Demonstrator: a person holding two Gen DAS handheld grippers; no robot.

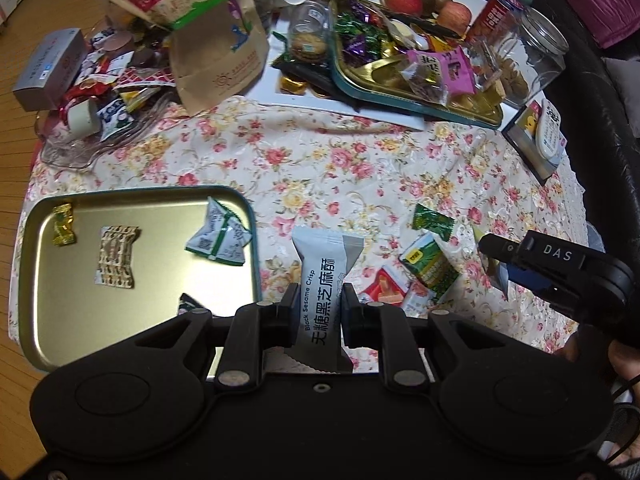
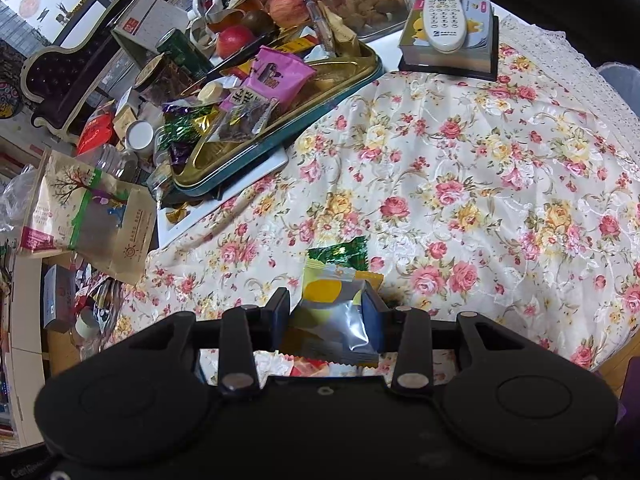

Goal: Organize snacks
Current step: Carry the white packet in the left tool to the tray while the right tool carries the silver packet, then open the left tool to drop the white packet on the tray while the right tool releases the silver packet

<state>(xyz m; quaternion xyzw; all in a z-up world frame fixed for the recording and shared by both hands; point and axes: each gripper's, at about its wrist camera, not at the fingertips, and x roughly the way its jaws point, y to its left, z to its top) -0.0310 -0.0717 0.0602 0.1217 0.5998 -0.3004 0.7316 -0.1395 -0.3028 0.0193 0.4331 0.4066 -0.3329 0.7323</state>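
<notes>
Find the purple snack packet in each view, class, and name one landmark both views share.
Left wrist view: the purple snack packet lies on the crowded gold tray, upper right of the picture.
Right wrist view: the same packet lies on that tray, upper left of centre.
Shared landmark: the brown paper bag standing left of the tray.

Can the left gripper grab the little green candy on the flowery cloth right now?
Probably not: the left gripper is already shut on the black sesame crisp packet. The green candy itself lies uncovered.
</notes>
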